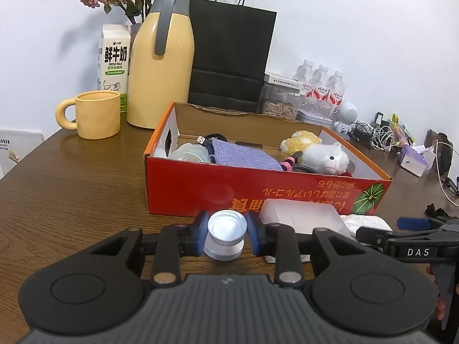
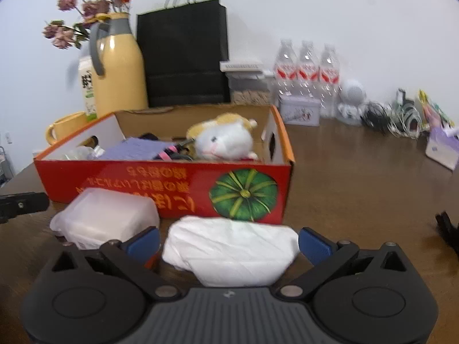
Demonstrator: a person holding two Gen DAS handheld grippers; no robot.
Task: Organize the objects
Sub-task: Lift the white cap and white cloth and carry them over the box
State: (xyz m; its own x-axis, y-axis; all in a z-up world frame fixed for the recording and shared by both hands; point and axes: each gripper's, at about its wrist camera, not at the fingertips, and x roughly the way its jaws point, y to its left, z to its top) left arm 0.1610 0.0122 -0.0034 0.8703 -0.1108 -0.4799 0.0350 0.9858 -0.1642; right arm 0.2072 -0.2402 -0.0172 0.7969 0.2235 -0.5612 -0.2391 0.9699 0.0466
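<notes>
Even, bright indoor light fills both views, with soft shadows on the wall point(image 1: 344, 28) behind the yellow thermos point(image 1: 160, 66). Left wrist view is sharp; right wrist view is smeared with blur. Fisheye bending darkens the corners; glare glints off the wooden table point(image 1: 71, 172).

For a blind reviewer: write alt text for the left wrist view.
The left gripper clamps a small white jar with a silver screw lid between blue pads above a brown wooden table. Just beyond stands an open red cardboard box holding a white plush toy and a purple cloth; a yellow mug and yellow thermos jug stand behind.
</notes>
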